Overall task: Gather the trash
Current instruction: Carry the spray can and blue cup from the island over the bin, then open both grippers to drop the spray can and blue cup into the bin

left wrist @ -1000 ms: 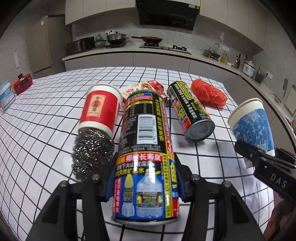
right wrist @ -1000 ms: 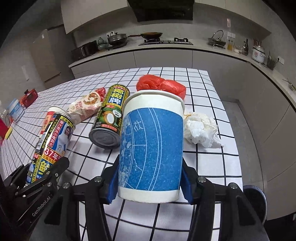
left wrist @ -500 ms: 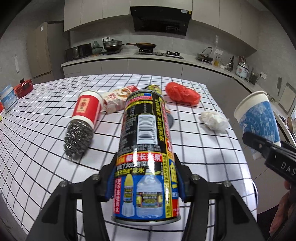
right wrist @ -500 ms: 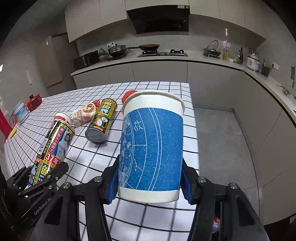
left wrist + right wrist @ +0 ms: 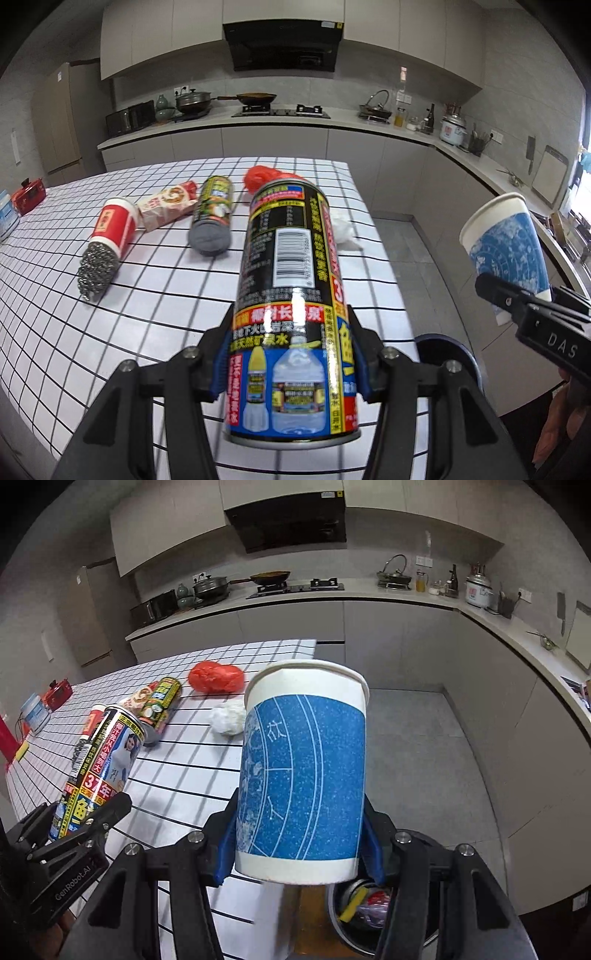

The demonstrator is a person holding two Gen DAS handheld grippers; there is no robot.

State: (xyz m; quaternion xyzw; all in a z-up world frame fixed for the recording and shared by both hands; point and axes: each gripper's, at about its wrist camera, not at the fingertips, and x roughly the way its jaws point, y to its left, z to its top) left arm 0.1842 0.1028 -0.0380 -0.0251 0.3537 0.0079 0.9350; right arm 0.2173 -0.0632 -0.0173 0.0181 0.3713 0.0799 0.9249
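Note:
My left gripper [image 5: 291, 363] is shut on a tall printed drink can [image 5: 291, 295] and holds it above the near right corner of the checked table [image 5: 155, 295]. My right gripper [image 5: 299, 845] is shut on a blue and white paper cup [image 5: 303, 771], held off the table's right edge above a round trash bin [image 5: 364, 915] with rubbish in it. The can also shows in the right wrist view [image 5: 99, 764], and the cup in the left wrist view [image 5: 506, 243]. The bin's rim [image 5: 447, 345] shows in the left wrist view too.
On the table lie a red cup [image 5: 112, 225] with a steel scourer [image 5: 96, 264], a snack wrapper [image 5: 168, 206], a second can [image 5: 214, 218], a red plastic bag [image 5: 216, 677] and a crumpled tissue [image 5: 229, 716]. Kitchen counters run behind and to the right.
Both grippers have pulled back and to the right with their loads. The table items look farther off, and the trash bin has come into view under the right gripper.

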